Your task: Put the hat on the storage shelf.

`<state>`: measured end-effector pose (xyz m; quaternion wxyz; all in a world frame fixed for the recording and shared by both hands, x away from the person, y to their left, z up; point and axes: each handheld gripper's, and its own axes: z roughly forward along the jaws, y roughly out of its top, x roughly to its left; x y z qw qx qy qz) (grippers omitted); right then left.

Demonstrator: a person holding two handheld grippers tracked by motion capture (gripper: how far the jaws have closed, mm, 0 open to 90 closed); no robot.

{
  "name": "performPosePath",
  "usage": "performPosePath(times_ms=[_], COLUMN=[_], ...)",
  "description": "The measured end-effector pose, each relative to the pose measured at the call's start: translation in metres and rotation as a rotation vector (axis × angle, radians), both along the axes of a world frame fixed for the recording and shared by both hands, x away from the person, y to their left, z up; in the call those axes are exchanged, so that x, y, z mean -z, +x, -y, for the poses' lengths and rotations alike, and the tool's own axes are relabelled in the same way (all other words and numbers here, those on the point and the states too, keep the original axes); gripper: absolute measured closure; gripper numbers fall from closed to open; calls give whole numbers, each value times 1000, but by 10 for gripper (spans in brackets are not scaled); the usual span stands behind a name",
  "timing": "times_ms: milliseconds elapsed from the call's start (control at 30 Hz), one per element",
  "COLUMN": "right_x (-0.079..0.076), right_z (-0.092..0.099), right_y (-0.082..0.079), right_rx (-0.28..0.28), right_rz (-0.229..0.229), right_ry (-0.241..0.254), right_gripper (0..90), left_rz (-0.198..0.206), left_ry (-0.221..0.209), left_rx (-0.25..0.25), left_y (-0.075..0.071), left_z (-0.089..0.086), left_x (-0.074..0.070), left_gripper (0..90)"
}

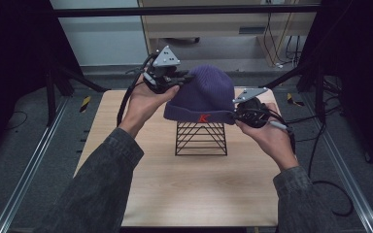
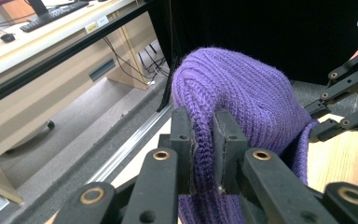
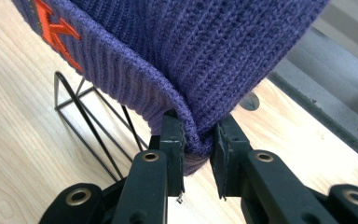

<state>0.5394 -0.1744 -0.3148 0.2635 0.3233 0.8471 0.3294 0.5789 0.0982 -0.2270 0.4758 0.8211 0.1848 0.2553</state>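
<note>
I am holding a purple knit beanie (image 1: 203, 94) between two hand-held grippers, directly above a black wire stand (image 1: 200, 138) that sits at the middle of a light wooden table (image 1: 184, 189). The left gripper (image 1: 184, 77) has its jaws pinched on a fold of knit high on the hat's left side, near the crown. The right gripper (image 1: 236, 115) is lower and clamps the folded cuff at the hat's right edge; its jaws are closed on the thick brim, with fabric bulging between them. So the hat hangs tilted, raised on my left, lower on my right, with an orange letter on the cuff facing me. The stand lies straight below the hat's opening, and its top meets or goes just under the cuff. In my judgement the next move turns on lowering the opening evenly over that stand. I cannot tell whether the stand's top is already inside the hat; the cuff hides it.
</note>
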Motion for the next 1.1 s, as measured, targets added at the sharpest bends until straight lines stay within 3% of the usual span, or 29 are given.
performPosePath(times_ms=[667,1100], right_x=[21,39], right_z=[0,-5], right_y=[4,5], right_rx=[2,3], right_rz=[-48,-69], right_ry=[-32,-50], right_gripper=[755,747], left_rz=[-23,-37], left_ry=[27,37], left_rx=[5,2], left_y=[4,0], left_z=[2,0], left_x=[26,47], left_gripper=[797,796])
